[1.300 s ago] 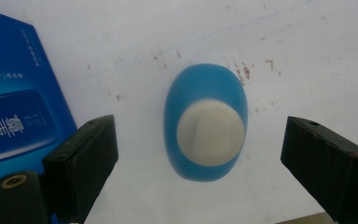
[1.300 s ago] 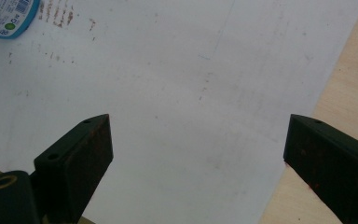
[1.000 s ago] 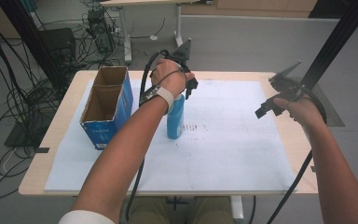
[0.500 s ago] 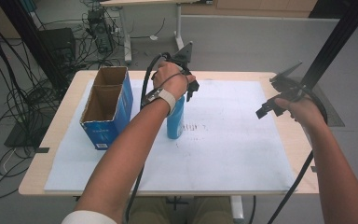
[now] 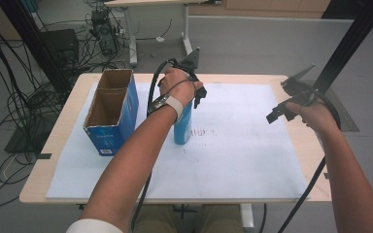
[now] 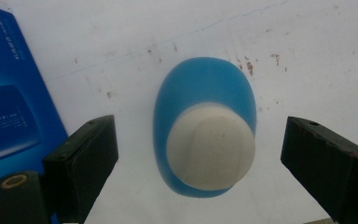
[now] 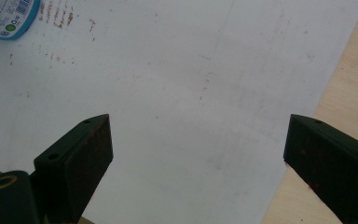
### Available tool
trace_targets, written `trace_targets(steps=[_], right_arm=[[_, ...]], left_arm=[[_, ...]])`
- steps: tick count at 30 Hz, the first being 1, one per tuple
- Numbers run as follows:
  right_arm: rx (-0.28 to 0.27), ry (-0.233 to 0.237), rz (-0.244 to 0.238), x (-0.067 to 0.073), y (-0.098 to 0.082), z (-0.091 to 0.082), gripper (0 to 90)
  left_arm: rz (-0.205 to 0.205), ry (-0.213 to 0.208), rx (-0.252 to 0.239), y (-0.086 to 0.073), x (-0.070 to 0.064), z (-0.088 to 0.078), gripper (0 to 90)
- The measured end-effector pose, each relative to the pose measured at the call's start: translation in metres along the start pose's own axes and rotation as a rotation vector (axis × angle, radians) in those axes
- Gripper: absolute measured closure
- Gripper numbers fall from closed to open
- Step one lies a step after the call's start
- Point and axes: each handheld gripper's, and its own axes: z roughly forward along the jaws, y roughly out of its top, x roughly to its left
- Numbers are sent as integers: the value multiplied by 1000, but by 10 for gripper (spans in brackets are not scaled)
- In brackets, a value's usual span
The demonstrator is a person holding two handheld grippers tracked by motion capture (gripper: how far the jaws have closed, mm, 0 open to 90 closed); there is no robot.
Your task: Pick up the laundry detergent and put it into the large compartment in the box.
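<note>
lab/test setup is suggested: cable bundles point(image 5: 9, 82) strewn on grey floor point(image 5: 252, 43), black frame posts point(image 5: 349, 43), electronics box point(image 5: 60, 43) behind tabletop point(image 5: 291, 194) w/ white sheet point(image 5: 252, 145).

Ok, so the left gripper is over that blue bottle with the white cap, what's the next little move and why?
Probably lower the left gripper straight down, then close. The blue bottle stands upright on the white sheet, its white cap centred between jaws that stand wide open with a gap on both sides, so nothing grips it yet. Mind the blue box close beside one jaw.

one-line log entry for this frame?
left gripper: open over upright blue bottle | right gripper: open, idle | box: left of bottle
</note>
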Motion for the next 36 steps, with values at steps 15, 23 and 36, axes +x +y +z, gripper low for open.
trace_targets(steps=[15,23,36], right_arm=[[5,0,-1,0,1,1,78],[4,2,-3,1,2,1,78],[2,1,3,0,1,1,79]], left_arm=[[-13,-13,-9,-2,4,1,114],[-14,-14,-7,-2,4,1,114],[-15,-8,-8,-3,4,1,114]])
